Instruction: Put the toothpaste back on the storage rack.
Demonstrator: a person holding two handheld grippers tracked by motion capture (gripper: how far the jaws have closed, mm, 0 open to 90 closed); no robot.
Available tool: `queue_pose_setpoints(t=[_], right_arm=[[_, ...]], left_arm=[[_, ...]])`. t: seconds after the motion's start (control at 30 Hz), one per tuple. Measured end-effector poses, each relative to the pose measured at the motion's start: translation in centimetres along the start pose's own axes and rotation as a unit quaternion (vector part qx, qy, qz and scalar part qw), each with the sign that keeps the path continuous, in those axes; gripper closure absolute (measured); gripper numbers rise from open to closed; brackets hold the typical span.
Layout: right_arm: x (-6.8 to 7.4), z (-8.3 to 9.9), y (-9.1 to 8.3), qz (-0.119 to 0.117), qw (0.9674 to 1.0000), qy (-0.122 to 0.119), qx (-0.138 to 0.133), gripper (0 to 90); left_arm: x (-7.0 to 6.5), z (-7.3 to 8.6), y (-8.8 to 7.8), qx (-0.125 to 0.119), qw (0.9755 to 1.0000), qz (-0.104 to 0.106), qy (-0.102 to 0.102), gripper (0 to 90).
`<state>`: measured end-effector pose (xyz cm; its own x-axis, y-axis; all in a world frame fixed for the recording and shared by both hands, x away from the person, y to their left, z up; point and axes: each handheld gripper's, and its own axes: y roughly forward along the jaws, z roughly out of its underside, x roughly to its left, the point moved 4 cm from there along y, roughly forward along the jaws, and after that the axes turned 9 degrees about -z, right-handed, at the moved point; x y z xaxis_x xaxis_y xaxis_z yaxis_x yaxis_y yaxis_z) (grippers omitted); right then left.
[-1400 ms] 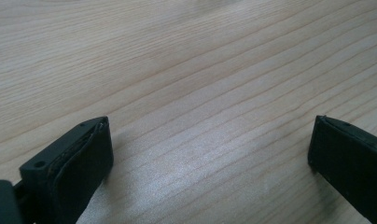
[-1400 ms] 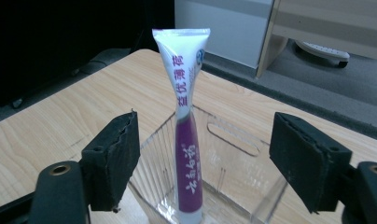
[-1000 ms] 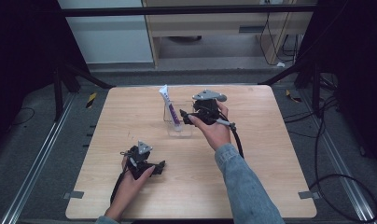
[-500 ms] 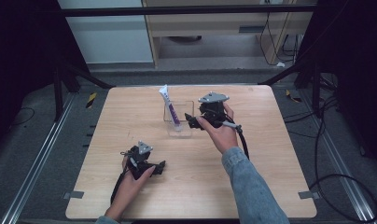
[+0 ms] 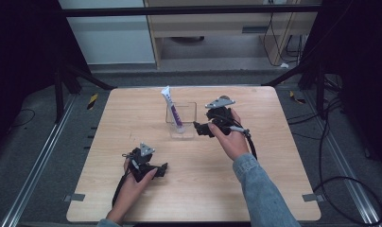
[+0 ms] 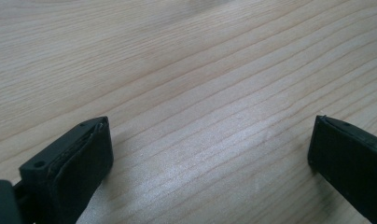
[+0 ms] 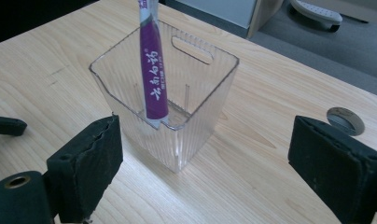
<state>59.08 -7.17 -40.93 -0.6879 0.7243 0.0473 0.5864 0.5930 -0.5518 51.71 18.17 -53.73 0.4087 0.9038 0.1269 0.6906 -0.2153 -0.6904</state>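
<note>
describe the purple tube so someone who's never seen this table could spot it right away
Start at the wooden table and find the clear plastic bin near its far middle, just ahead of the right gripper. The tube stands tilted inside it, poking above the rim: purple with white characters, the one coloured thing there.

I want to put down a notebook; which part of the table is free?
Free: the left side beside the clear bin, and the right edge beyond the right hand-held gripper. Crowded: the middle, around the bin and purple tube.
</note>
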Motion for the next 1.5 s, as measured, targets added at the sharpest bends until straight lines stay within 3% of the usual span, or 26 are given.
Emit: queue_pose_setpoints(t=[0.5, 0.77, 1.13, 1.5], right_arm=[[-2.3, 3.7, -2.1, 0.009, 0.9998, 0.013, 0.015, 10.2], [-4.0, 7.4, -2.6, 0.026, 0.9984, 0.03, 0.041, 9.3], [-6.4, 11.7, -2.7, 0.06, 0.9948, 0.025, 0.078, 8.5], [-9.2, 15.0, -3.7, 0.084, 0.9912, 0.064, 0.08, 10.9]], left_arm=[[-0.1, 0.0, 0.0, 0.0, 1.0, 0.0, 0.001, 0.0], [-0.1, 0.0, 0.0, 0.0, 1.0, 0.0, 0.001, 0.0], [-0.1, 0.0, 0.0, 0.0, 1.0, 0.0, 0.001, 0.0], [-0.1, 0.0, 0.0, 0.0, 1.0, 0.0, 0.001, 0.0]])
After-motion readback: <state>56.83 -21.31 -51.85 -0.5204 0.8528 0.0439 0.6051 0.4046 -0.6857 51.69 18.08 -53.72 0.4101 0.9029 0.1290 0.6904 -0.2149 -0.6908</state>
